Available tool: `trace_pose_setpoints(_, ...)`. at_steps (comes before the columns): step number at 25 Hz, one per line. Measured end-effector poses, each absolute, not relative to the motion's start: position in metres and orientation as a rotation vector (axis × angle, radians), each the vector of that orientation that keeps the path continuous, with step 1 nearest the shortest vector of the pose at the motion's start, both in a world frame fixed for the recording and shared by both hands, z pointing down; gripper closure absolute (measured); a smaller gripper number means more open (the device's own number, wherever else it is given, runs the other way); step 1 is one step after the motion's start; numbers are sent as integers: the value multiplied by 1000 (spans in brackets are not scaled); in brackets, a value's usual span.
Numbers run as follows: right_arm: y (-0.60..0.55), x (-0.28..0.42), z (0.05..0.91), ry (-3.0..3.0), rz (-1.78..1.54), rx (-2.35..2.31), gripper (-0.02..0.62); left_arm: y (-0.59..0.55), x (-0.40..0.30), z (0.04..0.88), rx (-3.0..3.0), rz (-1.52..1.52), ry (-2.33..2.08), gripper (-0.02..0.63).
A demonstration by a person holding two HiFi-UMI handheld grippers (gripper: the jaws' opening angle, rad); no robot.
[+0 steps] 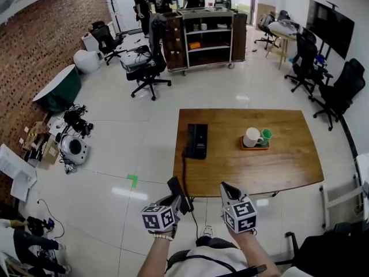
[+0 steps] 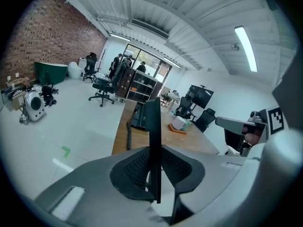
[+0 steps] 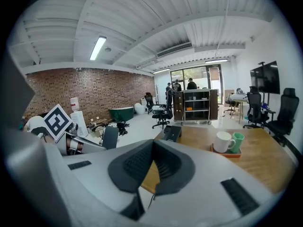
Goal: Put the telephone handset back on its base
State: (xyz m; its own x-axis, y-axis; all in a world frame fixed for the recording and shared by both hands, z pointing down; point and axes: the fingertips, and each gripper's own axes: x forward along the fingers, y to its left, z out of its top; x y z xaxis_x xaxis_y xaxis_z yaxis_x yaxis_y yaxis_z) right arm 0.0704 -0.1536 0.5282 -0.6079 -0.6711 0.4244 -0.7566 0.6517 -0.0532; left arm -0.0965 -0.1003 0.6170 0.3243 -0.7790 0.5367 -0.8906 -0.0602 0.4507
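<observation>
- Between the pads of my left gripper (image 2: 154, 157) the handset (image 2: 153, 122) is pinched edge-on, its length sticking out past the jaws.
- Beside it, my right gripper (image 3: 152, 150) has its jaws pressed together on nothing.
- Ahead and slightly right of the left gripper, well apart, the base (image 1: 197, 140) lies by the left edge of the table (image 1: 288, 166), its long axis running away from me.
- By my reckoning the handset must come down parallel to that axis; the coiled cord (image 1: 184, 175) hangs off the near edge.
</observation>
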Motion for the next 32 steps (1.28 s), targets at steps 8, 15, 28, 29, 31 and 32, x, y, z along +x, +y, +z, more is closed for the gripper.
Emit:
trace_pose_setpoints(8, -196, 61, 526, -2531, 328, 1099, 592, -136, -98, 620, 1863, 211, -1410, 538)
trace_pose_setpoints(15, -215, 55, 536, -2503, 352, 1123, 592, -169, -104, 633, 1896, 204, -1244, 538)
trace_pose_setpoints(28, -274, 28, 550, -2430, 444, 1269, 592, -253, -104, 647, 2052, 301, -843, 540)
trace_pose_setpoints(29, -278, 25, 551, -2427, 446, 1275, 592, -260, -105, 648, 2065, 306, -810, 539)
trace_pose_setpoints(31, -287, 17, 552, -2421, 446, 1285, 592, -276, -107, 651, 2084, 310, -749, 539)
trace_pose_setpoints(32, -291, 13, 553, -2418, 446, 1289, 592, -283, -108, 651, 2093, 308, -713, 540)
